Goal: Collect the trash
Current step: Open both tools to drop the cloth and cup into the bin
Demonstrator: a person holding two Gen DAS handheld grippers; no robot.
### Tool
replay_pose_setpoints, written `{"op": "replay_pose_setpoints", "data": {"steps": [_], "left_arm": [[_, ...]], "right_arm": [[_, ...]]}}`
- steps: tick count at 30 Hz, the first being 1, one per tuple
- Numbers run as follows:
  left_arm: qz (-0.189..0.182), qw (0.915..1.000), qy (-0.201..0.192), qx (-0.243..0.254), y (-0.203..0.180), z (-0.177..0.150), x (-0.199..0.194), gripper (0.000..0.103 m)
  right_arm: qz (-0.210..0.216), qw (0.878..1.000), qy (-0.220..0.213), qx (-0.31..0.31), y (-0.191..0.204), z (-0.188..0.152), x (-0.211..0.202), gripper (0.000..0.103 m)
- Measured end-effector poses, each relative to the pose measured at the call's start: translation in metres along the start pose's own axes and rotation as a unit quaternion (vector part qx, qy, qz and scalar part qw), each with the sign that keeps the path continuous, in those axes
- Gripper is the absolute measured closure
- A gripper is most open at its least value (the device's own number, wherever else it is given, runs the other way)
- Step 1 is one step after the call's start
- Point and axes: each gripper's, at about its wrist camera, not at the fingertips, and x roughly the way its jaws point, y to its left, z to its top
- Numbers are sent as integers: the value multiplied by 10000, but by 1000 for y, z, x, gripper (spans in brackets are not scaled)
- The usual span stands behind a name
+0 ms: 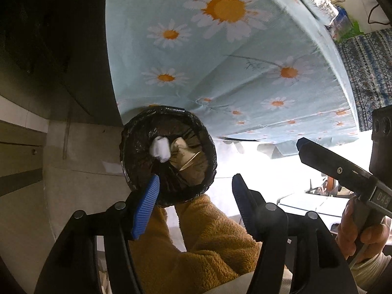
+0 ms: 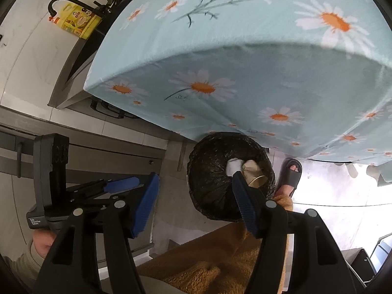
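A round bin lined with a black bag (image 1: pixel 169 156) stands on the floor at the foot of the table; it also shows in the right wrist view (image 2: pixel 210 178). Inside lie a crumpled white tissue (image 1: pixel 160 149) (image 2: pixel 232 166) and a beige paper cup (image 1: pixel 186 155) (image 2: pixel 253 171). My left gripper (image 1: pixel 193 205) is open and empty above the bin's near rim. My right gripper (image 2: pixel 194 205) is open and empty above the bin's left side; it also shows at the right of the left wrist view (image 1: pixel 303 147).
A table with a pale blue daisy cloth (image 1: pixel 220 61) (image 2: pixel 245 73) overhangs the bin. Bottles and packets (image 1: pixel 328 7) sit at its far end. A yellow detergent bottle (image 2: pixel 76 22) and a black tap stand by a sink. A sandalled foot (image 2: pixel 290 174) is right of the bin.
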Motion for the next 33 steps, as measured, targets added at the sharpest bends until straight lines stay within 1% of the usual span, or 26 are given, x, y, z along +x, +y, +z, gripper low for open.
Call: {"op": "replay_pose_setpoints", "data": {"steps": [11,15,19,25,29,33], "left_arm": [[-95,9990,-381,225,-20,7,-29,43],[-128,9974,-582,397,-32,11,-46,43],[-169,9946,-874,540,-45,15,-67,43],[-209,9898,-1149,822,-62,21,-95,43],[-263,9859,-1333,972,-70,26,-111,43],[-283,9822,-1458,1151,-78,29,-124,43]], "right_arm": [[-128,9995,-290,-89,8,-7,-32,40],[-194,9985,-504,-122,12,-7,-50,40],[-224,9966,-778,-153,18,-8,-70,40],[-278,9922,-1188,-242,30,-8,-97,37],[-345,9883,-1462,-267,35,-9,-115,32],[-469,9840,-1686,-340,38,-10,-130,31]]}}
